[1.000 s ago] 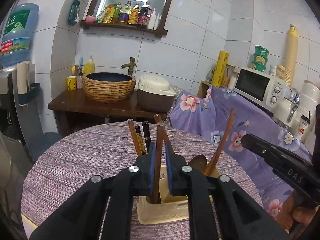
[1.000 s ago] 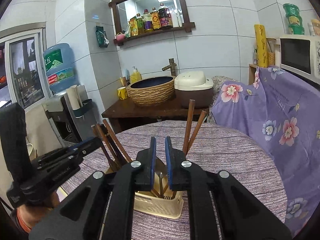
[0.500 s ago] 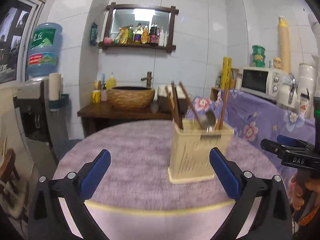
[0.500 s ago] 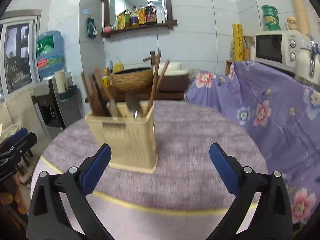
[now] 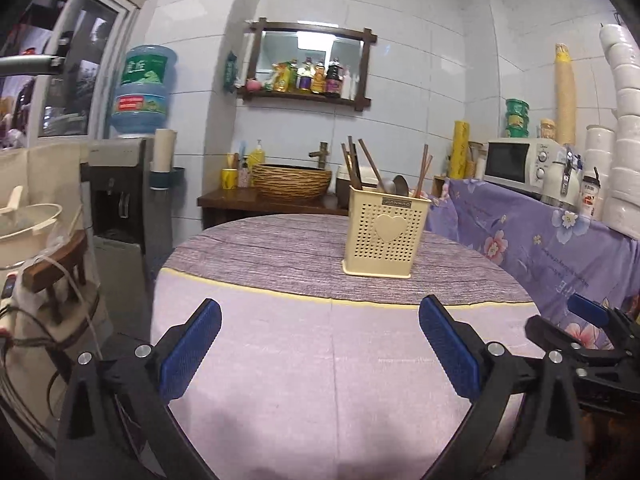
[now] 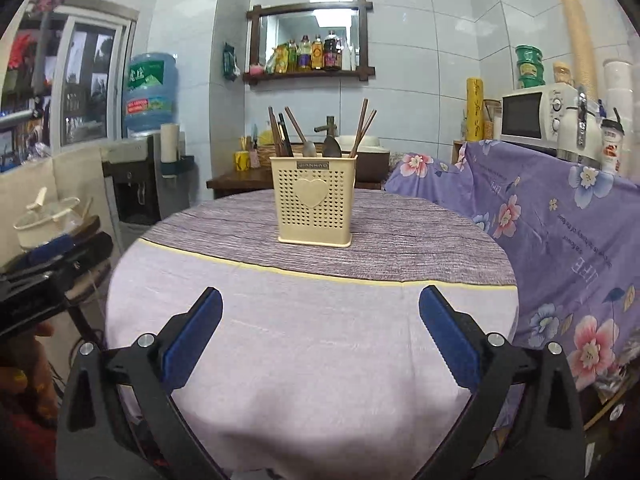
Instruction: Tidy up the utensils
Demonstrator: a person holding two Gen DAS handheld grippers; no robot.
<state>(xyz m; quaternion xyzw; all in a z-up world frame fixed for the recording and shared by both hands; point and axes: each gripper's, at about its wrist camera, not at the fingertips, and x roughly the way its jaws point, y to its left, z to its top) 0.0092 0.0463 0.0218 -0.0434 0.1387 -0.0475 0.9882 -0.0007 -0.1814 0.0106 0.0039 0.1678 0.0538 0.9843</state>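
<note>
A cream perforated utensil holder with a heart on its front stands upright on the round table. Brown chopsticks and spoons stick up out of it. My left gripper is open, well back from the holder at the table's near edge, with nothing between its blue pads. My right gripper is open too, equally far back and empty; it also shows at the right edge of the left wrist view.
A purple flowered cloth covers a counter on the right, bearing a microwave. A water dispenser stands on the left. Behind the table is a wooden stand with a woven basin. A white pot sits at left.
Both grippers opened wide and pulled back and down from above the holder to the table's near edge. The chopstick that the left gripper held now stands in the holder.
</note>
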